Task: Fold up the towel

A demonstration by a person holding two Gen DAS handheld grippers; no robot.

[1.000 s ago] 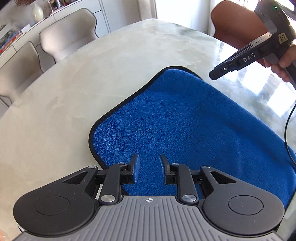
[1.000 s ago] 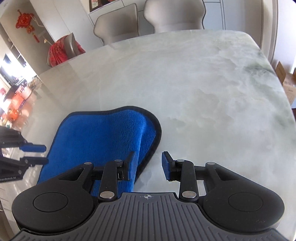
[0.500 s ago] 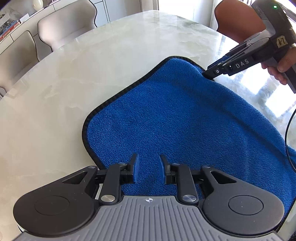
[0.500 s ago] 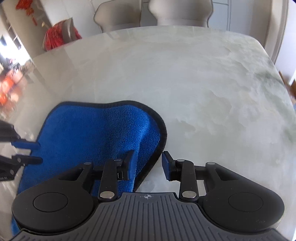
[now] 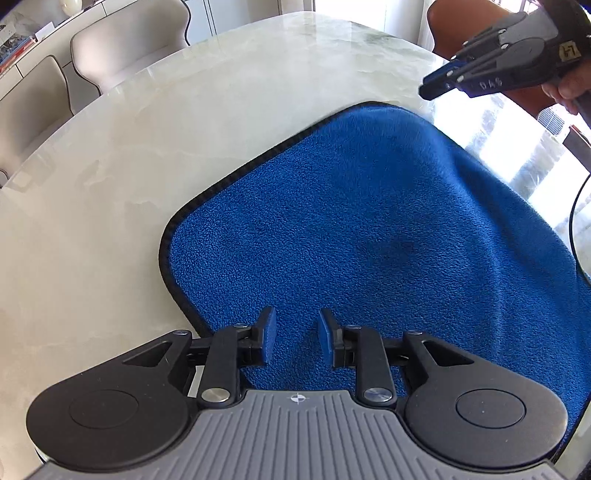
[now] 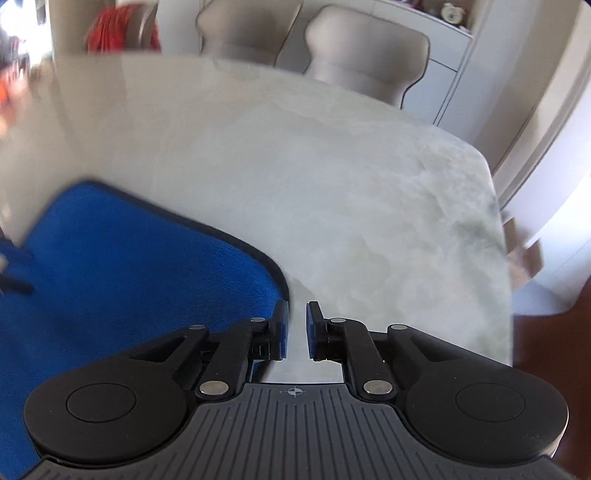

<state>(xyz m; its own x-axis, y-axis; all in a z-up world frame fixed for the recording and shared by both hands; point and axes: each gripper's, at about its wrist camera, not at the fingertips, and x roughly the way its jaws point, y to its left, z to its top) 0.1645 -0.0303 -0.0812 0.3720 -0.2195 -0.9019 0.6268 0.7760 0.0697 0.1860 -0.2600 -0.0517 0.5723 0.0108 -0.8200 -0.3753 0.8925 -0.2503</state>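
A blue towel (image 5: pixel 369 229) with a black hem lies spread on the marble table (image 5: pixel 184 129). My left gripper (image 5: pixel 297 332) hovers over the towel's near corner; its jaws are opening a little and nothing is pinched between the pads. A hand holds my right gripper (image 5: pixel 439 83) in the air past the towel's far corner, clear of the cloth. In the right wrist view my right gripper (image 6: pixel 297 321) is shut with only a thin slit and nothing in it. It sits just beside the hem of the towel (image 6: pixel 129 277), over bare table.
Beige chairs (image 5: pixel 122 44) stand along the table's far side, also seen as chairs (image 6: pixel 365 55) in the right wrist view. A brown chair (image 5: pixel 454 22) is behind the right gripper. A black cable (image 5: pixel 572 221) hangs at the right edge. Table rim (image 6: pixel 495 206) lies to the right.
The right gripper closed, rolled and drew back off the towel's far corner. The raised fold at that corner has dropped flat. The left gripper stayed over the near corner.
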